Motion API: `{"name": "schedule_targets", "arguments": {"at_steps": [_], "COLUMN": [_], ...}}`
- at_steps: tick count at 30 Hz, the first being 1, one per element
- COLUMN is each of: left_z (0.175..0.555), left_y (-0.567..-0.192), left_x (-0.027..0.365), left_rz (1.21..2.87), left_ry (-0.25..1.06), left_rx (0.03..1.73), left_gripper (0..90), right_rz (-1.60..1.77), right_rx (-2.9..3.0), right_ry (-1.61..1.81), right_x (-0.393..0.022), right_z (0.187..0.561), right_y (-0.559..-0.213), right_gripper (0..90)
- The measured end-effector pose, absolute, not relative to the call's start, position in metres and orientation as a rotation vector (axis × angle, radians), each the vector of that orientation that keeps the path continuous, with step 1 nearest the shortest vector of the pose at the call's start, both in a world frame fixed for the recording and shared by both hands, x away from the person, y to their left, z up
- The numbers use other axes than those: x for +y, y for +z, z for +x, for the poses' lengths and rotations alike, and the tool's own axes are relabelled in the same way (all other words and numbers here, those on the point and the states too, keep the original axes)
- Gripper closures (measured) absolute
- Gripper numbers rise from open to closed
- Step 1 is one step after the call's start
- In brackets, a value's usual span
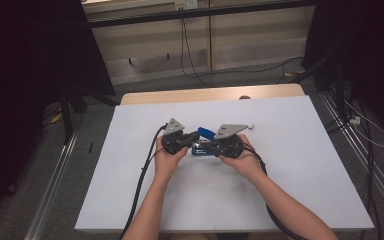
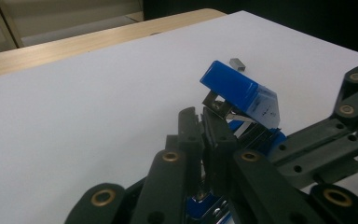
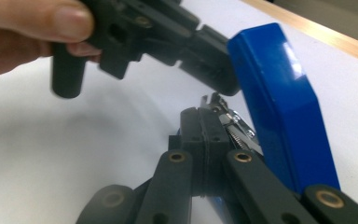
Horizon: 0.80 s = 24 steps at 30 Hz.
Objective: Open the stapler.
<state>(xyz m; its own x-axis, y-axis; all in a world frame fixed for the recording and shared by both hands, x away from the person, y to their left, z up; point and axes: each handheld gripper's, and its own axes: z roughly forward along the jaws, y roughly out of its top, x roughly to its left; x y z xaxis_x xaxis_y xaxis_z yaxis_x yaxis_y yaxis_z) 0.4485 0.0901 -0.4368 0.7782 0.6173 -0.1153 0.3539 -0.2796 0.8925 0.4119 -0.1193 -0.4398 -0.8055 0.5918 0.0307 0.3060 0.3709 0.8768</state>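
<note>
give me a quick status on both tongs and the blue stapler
Left tongs shut at the stapler's metal hinge. Right tongs shut beside the spring rail. Blue stapler lid swung up, open. Small metal staple block lying beyond, clear.

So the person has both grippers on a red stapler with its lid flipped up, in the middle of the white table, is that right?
Not quite: the stapler is blue, not red, as the left gripper view shows. The rest holds: both the left gripper and right gripper meet at it, its lid is flipped up, and it sits mid-way on the white table.
</note>
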Motion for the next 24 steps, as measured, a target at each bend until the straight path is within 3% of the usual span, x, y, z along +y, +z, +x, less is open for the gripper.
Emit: {"name": "schedule_targets", "arguments": {"at_steps": [24], "left_z": [0.447], "left_y": [-0.424], "left_x": [0.081], "left_rz": [1.911], "left_ry": [0.331], "left_rx": [0.732], "left_gripper": [87.7], "right_rz": [0.896], "right_rx": [2.164], "right_ry": [1.309], "right_x": [-0.105], "right_z": [0.417], "right_y": [-0.452], "right_gripper": [90.0]}}
